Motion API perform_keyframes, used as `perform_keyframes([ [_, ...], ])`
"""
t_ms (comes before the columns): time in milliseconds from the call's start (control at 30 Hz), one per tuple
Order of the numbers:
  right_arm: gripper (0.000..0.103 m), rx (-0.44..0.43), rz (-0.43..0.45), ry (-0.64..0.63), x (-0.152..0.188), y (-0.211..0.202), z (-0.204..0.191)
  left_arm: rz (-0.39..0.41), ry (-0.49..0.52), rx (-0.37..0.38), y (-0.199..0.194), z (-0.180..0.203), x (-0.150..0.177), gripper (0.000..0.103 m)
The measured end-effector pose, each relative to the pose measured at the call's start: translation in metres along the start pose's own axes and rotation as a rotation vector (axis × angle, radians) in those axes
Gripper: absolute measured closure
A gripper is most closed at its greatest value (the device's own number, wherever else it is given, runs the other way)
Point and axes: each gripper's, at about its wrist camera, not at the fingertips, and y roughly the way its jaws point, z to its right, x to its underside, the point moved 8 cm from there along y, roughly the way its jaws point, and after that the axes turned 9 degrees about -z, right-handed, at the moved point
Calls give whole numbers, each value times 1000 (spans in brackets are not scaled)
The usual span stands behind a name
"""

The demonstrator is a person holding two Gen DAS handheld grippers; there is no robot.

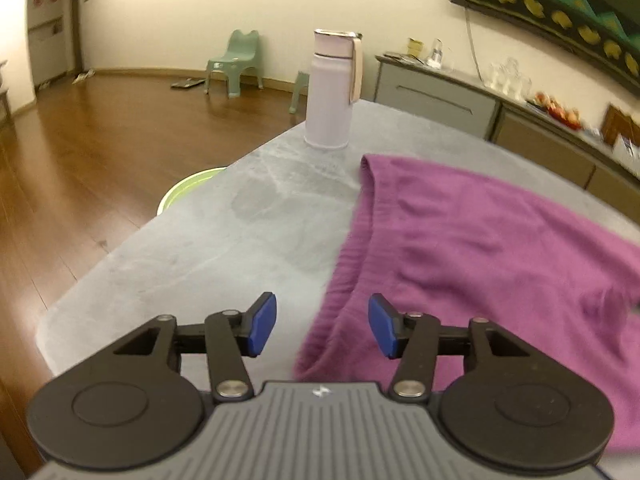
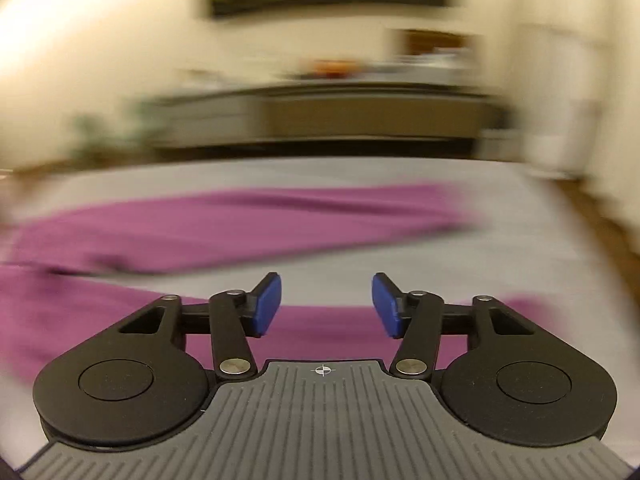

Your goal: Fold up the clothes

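A purple knit garment (image 1: 480, 240) lies spread on the grey table (image 1: 240, 232), its ribbed edge running toward my left gripper (image 1: 322, 326). The left gripper is open and empty, hovering over that edge near the table's front. In the right wrist view the same purple garment (image 2: 224, 224) shows as two blurred bands across the table (image 2: 520, 264). My right gripper (image 2: 326, 306) is open and empty above the nearer band. The right view is heavily motion-blurred.
A lilac flask (image 1: 332, 92) stands upright at the table's far edge, beyond the garment. A green bowl-shaped thing (image 1: 188, 188) sits below the table's left edge. Green child chairs (image 1: 236, 62) stand on the wooden floor. A sideboard (image 1: 460, 104) with glassware lines the wall.
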Motion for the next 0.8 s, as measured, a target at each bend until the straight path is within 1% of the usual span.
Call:
perform_keyframes([
  [33,40,-99,-17,-21,-3,11,-38,0,17,11,-1,-3,5,49],
  [100,38,-221,-68,-74,-7,39,-107,-1,47,50,-3,-8,14,49],
  [167,37,-309,-121,-93,-10,71,-165,0,76,80,-5,-12,21,46],
  [233,33,-375,-161,-106,-13,101,-214,-5,103,113,-4,-12,26,44],
  [267,30,-378,-183,-134,-11,115,-233,-11,116,136,-2,-11,27,44],
  [300,30,-373,-205,-168,-8,128,-250,-23,139,169,0,-6,28,44],
  [333,30,-372,-206,-206,-2,127,-263,-32,169,193,2,-2,30,44],
  [367,30,-372,-202,-245,4,124,-275,-38,192,195,2,1,34,44],
  [433,30,-373,-192,-324,17,116,-299,-64,218,167,12,2,38,44],
  [467,30,-396,-185,-366,27,108,-310,-80,216,160,17,0,39,44],
  [533,29,-427,-184,-465,51,96,-334,-75,214,142,21,-1,36,45],
  [567,29,-432,-195,-519,62,98,-346,-81,199,157,23,-2,34,45],
  [600,30,-435,-207,-572,73,100,-357,-83,187,165,23,-2,33,47],
  [633,31,-429,-215,-623,81,105,-369,-85,180,173,23,-3,32,52],
  [667,34,-424,-227,-665,88,111,-379,-87,172,180,23,-4,31,56],
  [700,41,-418,-241,-699,91,116,-387,-90,165,187,24,-4,30,62],
  [733,44,-413,-256,-731,94,121,-395,-91,156,194,24,-5,30,66],
  [767,59,-408,-271,-763,97,125,-402,-86,140,202,22,-6,28,67],
  [800,85,-402,-285,-796,100,130,-410,-80,123,210,20,-7,27,67],
])
